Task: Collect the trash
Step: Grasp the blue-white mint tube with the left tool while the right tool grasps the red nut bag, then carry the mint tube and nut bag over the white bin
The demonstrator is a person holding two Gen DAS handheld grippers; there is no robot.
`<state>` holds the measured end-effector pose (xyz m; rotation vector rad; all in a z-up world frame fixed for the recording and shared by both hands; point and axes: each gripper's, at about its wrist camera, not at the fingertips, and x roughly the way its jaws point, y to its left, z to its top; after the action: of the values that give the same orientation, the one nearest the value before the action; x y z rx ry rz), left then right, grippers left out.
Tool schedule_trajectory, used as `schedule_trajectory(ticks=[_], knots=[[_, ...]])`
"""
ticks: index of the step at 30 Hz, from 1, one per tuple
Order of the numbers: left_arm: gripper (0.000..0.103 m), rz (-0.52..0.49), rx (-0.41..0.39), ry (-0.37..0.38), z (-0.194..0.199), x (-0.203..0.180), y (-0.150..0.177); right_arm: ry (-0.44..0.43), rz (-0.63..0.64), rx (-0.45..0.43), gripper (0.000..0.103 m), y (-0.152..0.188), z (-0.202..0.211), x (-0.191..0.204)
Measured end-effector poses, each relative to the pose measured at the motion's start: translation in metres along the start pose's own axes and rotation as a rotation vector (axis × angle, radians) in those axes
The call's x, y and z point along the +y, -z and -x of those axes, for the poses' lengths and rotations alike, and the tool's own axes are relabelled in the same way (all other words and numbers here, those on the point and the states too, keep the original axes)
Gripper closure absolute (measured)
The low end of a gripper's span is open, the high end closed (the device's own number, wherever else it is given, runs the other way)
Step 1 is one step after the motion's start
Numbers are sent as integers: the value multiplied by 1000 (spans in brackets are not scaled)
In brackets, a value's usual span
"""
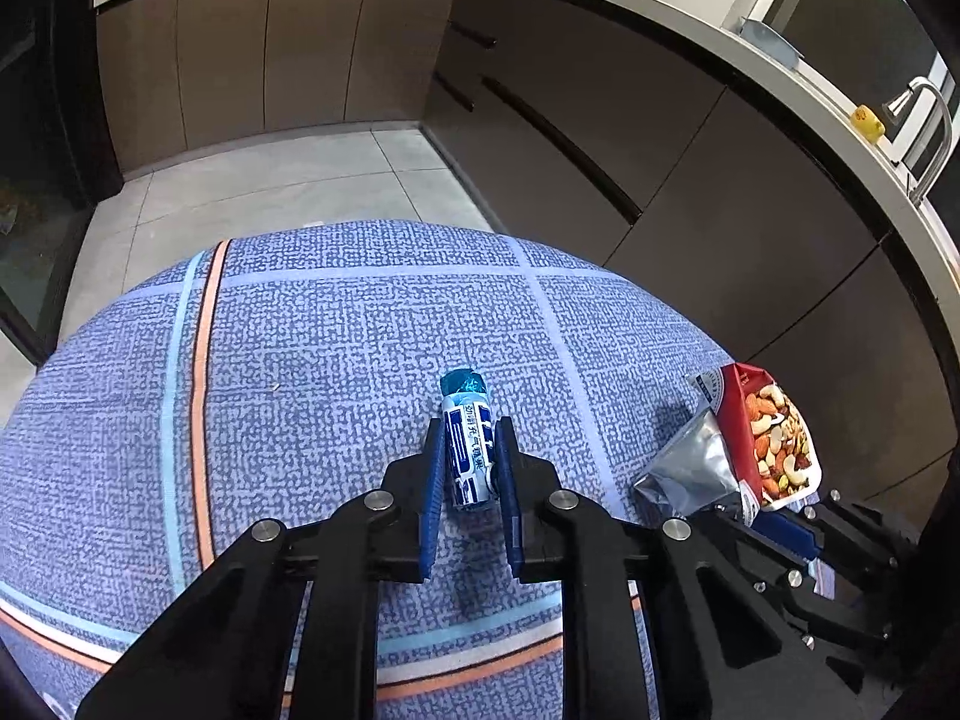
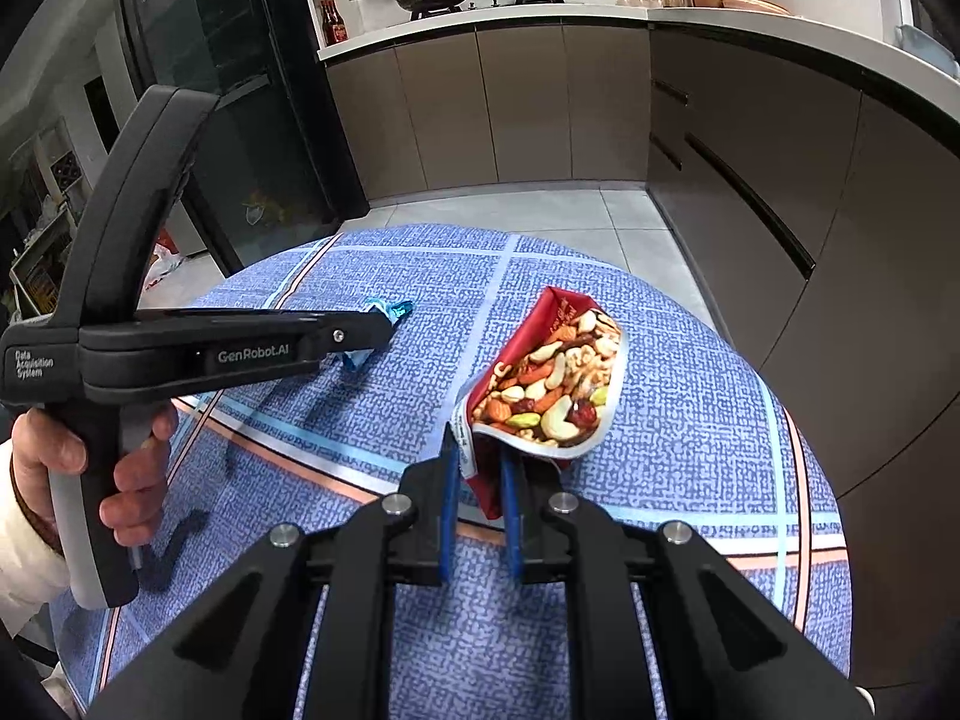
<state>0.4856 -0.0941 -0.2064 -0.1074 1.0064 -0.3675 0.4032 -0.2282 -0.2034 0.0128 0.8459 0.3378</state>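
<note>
A small blue-and-white candy wrapper [image 1: 468,444] lies on the blue checked tablecloth [image 1: 300,360]. My left gripper [image 1: 471,438] is shut on it, its blue pads pressing both sides, with the twisted teal end sticking out in front. In the right wrist view the same left gripper [image 2: 384,324] shows from the side, the wrapper [image 2: 393,309] at its tips. A red nut snack bag [image 2: 546,384] is held by its lower corner in my right gripper [image 2: 477,450], which is shut on it. In the left wrist view that bag [image 1: 774,438] stands to the right, showing its silver inside.
A person's hand [image 2: 132,480] holds the left gripper's handle. Dark kitchen cabinets [image 1: 600,138] run close along the table's right and far sides, with grey tiled floor [image 1: 270,180] between. A black glass-door fridge [image 2: 240,120] stands at the far left.
</note>
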Motion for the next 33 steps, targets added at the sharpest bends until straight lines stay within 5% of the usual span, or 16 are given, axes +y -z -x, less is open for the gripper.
schedule_trajectory(ticks=[5,20,33], knots=[[89,-6,-13,-6,14,-2,6,-9,-3,-13,89,-1,12,4],[89,-63,-156,-75,135,-34,58,-50,-2,-113,89,18,117,29],[89,-76,-223,33,220,-93,133,-44,-53,-201,89,78,217,42]])
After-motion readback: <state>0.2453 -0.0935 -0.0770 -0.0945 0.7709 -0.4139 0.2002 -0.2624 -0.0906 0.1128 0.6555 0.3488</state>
